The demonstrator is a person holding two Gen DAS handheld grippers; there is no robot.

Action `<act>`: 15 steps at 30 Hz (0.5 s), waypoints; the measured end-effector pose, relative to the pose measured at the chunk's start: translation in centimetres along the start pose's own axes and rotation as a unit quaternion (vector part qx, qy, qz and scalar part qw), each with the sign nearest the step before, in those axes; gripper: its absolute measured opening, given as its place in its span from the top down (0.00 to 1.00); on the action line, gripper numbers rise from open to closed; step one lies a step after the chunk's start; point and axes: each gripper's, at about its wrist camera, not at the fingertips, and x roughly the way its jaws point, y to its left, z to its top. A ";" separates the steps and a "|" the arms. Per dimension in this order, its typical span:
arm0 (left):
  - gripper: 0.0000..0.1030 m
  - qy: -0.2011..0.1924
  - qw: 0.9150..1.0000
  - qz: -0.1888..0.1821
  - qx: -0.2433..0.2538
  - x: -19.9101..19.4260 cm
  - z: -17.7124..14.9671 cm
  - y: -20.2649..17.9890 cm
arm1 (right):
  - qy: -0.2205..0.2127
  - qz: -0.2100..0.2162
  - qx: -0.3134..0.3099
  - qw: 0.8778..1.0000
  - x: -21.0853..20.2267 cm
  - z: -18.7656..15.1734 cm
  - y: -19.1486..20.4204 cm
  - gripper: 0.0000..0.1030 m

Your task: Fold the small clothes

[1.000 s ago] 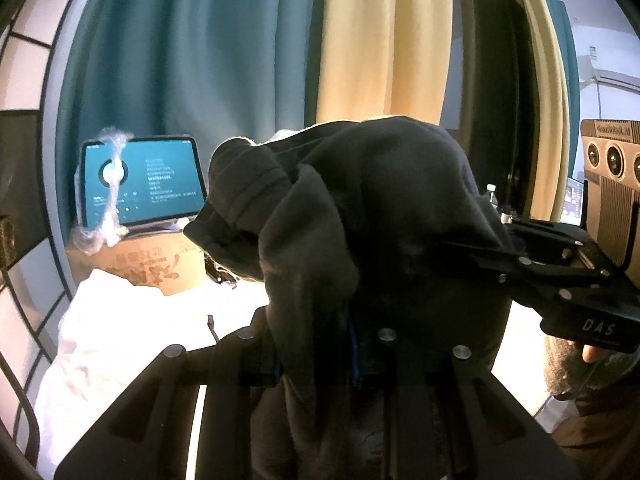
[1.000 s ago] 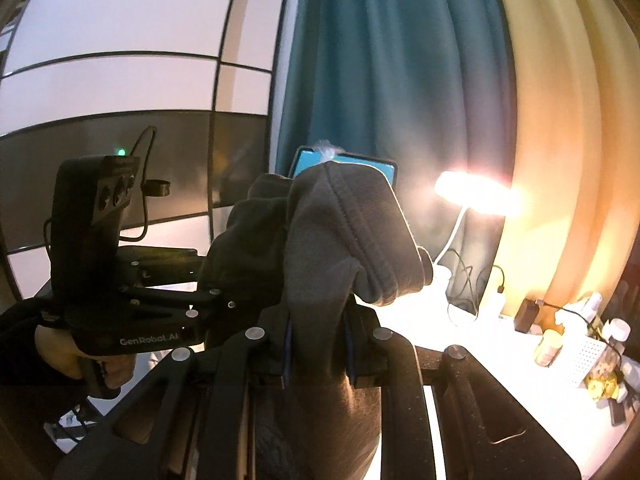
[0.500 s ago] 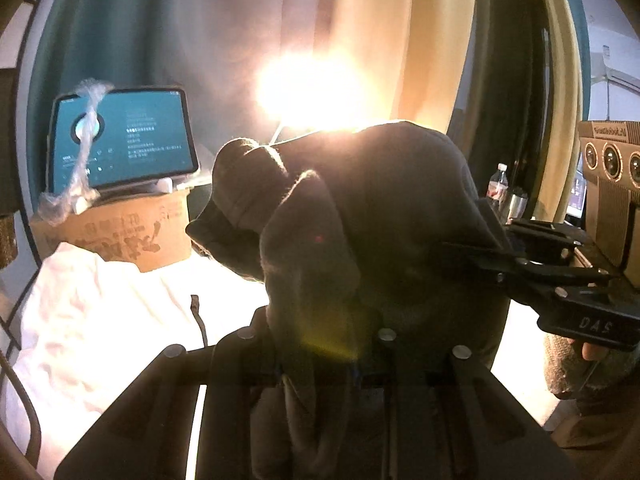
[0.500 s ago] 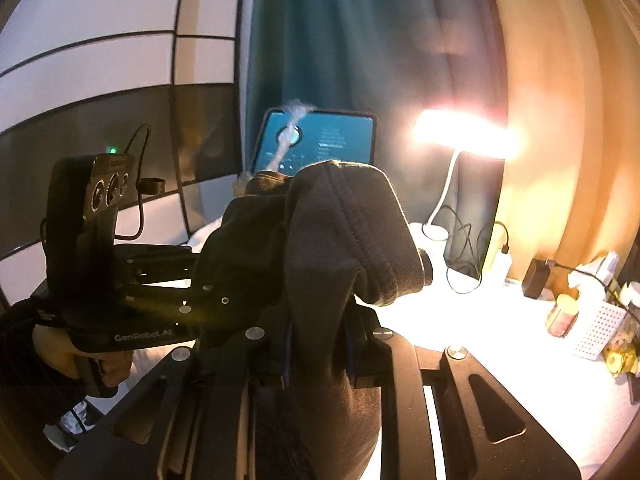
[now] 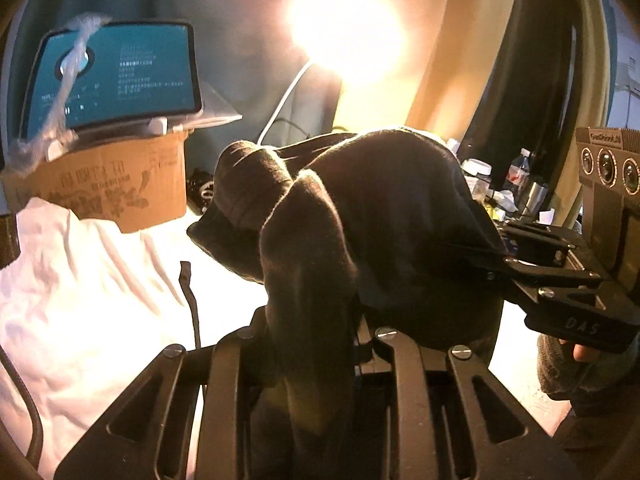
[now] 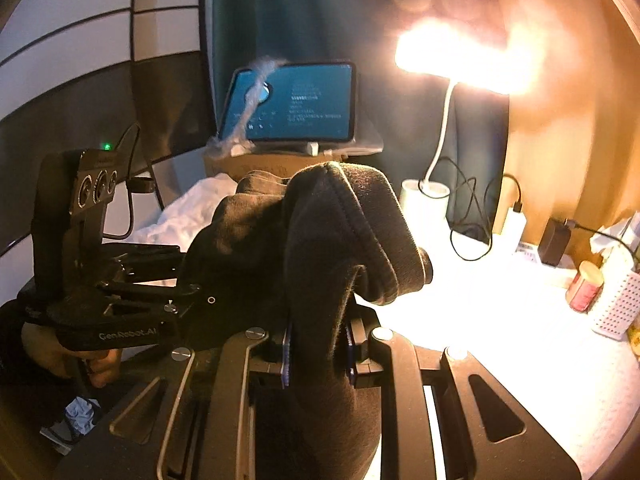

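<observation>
A dark grey small garment [image 5: 384, 216] hangs bunched in the air between both grippers, above the white table [image 6: 520, 320]. My left gripper [image 5: 316, 340] is shut on one fold of it, and the cloth drapes over the fingers and hides the tips. My right gripper [image 6: 316, 352] is shut on another fold, with blue pads [image 6: 286, 356] pressing the fabric from both sides. In the left wrist view the right gripper [image 5: 496, 256] bites into the garment from the right. The left gripper [image 6: 196, 294] enters the cloth from the left in the right wrist view. A black drawstring [image 5: 192, 304] dangles below.
A lit tablet [image 5: 116, 76] stands on a cardboard box [image 5: 108, 184] at the back, with crumpled white cloth [image 5: 80, 300] in front. A bright desk lamp [image 6: 452, 56], cables and a charger [image 6: 554, 240] sit at the back right. A can [image 6: 584, 286] and a white perforated basket [image 6: 616, 304] stand far right.
Both grippers have sunk toward the table and tipped downward with the garment still gripped. The lamp, box and table now fill more of both views.
</observation>
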 end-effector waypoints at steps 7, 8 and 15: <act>0.79 0.025 1.000 0.004 -0.013 2.3 -0.2 0.9 | 0.024 0.000 0.022 0.999 2.9 -0.7 -2.4 0.80; 0.79 0.028 0.999 0.005 -0.016 2.7 -0.3 1.0 | 0.027 0.001 0.025 0.999 3.3 -0.8 -2.7 0.80; 0.79 0.064 0.997 0.015 -0.030 5.6 -0.3 2.7 | 0.053 0.008 0.049 0.997 7.0 -1.8 -4.6 0.80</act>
